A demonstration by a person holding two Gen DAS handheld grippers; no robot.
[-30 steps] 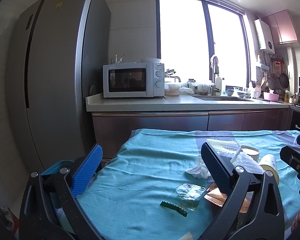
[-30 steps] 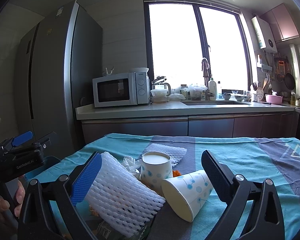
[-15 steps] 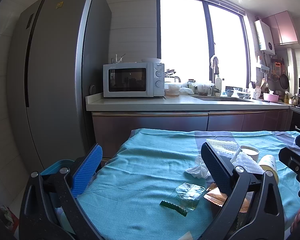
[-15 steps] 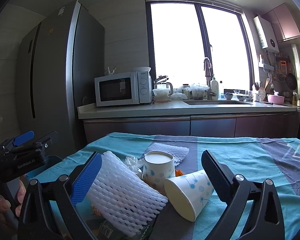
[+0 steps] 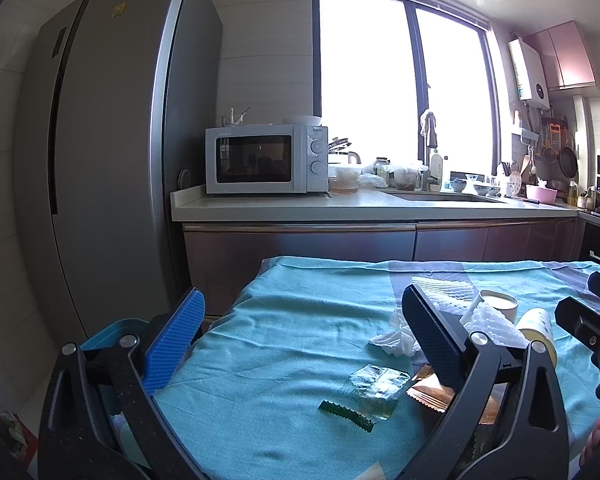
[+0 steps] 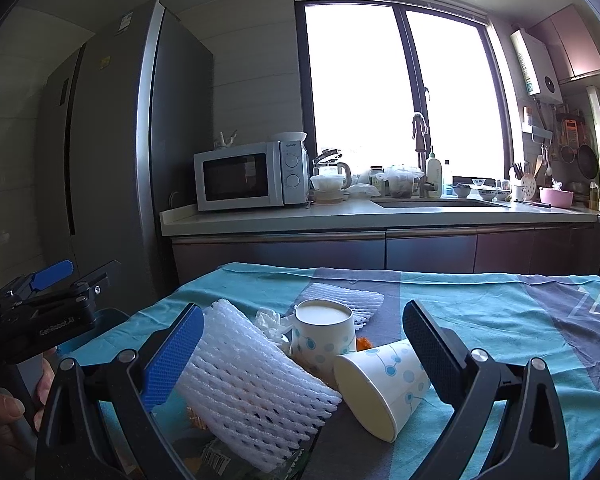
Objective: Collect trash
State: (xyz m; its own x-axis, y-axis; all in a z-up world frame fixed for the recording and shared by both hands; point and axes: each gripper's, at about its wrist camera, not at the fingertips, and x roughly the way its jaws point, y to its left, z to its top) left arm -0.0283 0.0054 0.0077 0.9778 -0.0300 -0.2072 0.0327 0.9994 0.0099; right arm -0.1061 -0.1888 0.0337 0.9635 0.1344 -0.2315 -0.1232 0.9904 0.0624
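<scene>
Trash lies on a teal tablecloth point(image 5: 284, 344). In the left wrist view I see a clear wrapper point(image 5: 374, 390), a green serrated strip point(image 5: 346, 414), an orange foil packet point(image 5: 428, 394) and a crumpled tissue point(image 5: 392, 338). My left gripper point(image 5: 300, 340) hovers open over the cloth, empty. In the right wrist view, a white foam net sleeve point(image 6: 252, 384), an upright dotted paper cup point(image 6: 324, 336) and a tipped dotted paper cup point(image 6: 384, 384) sit between the fingers of my open right gripper point(image 6: 300, 356). A second foam net point(image 6: 342, 300) lies behind them.
A blue bin point(image 5: 112, 334) stands at the table's left edge, below my left gripper. A tall grey fridge point(image 5: 112, 160) rises on the left. The kitchen counter point(image 5: 340, 208) with a microwave point(image 5: 266, 160) runs behind the table. A hand point(image 6: 4, 412) holds the left gripper's handle.
The right gripper has edged slightly forward toward the cups and foam net. The left view is nearly unchanged.
</scene>
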